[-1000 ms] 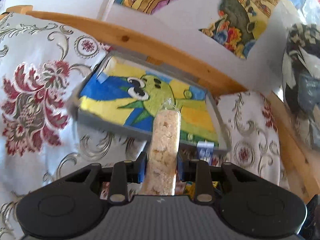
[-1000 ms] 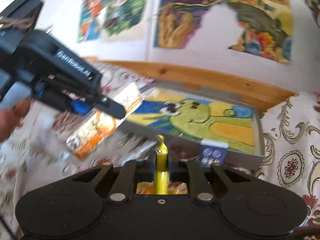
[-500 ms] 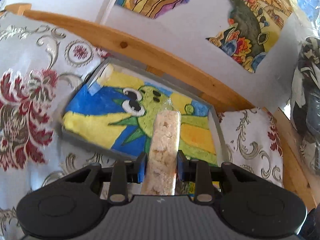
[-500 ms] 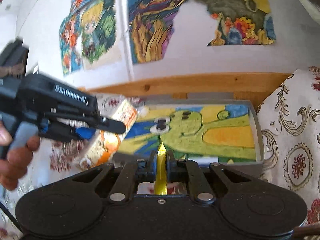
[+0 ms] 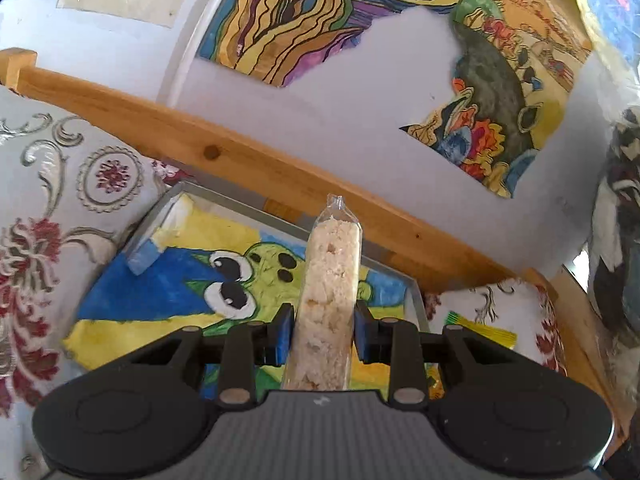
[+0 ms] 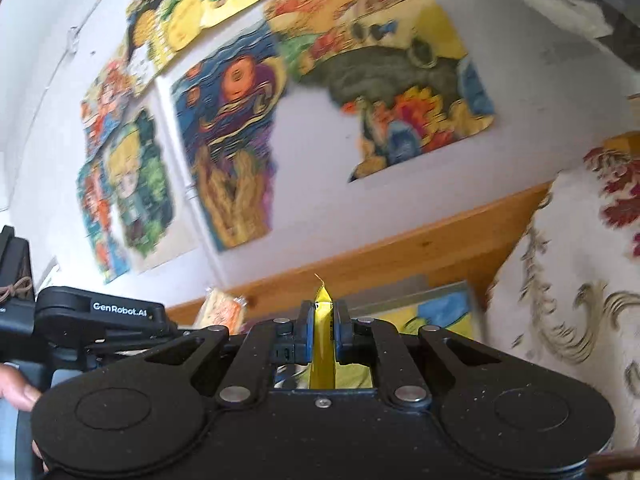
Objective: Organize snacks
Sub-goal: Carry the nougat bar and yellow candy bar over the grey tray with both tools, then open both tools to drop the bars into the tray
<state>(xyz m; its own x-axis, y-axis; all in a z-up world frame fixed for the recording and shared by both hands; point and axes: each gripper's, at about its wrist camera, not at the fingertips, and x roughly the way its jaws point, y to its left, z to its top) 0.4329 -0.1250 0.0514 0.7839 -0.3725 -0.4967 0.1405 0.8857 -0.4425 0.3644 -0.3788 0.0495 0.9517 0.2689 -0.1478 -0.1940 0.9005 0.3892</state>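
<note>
The left gripper is closed on a long clear plastic packet of pale crumbly rice-cracker snack, its blue pads pressed against the packet's two sides about halfway along. The packet stands up and away from the gripper, its crimped tip reaching the far rim of a shallow grey tray lined with a painted sheet showing a green cartoon frog on blue and yellow. The tray lies on a cream cloth with red flowers and silver scrolls, close against a light wooden rail at the foot of a white wall hung with bright paintings. To the right of the tray, on the cloth, lies a small yellow and green wrapper.

The right gripper is closed tightly on a thin yellow sachet, held edge-on so that only a narrow strip shows between the blue pads, its pointed corner sticking up in front of the wooden rail. This view is blurred. Beyond the gripper the far right corner of the grey tray is visible. At the left of the same view appears the black body of the left gripper, with the orange-printed end of its packet showing past it, and a person's hand at the left edge.
</note>
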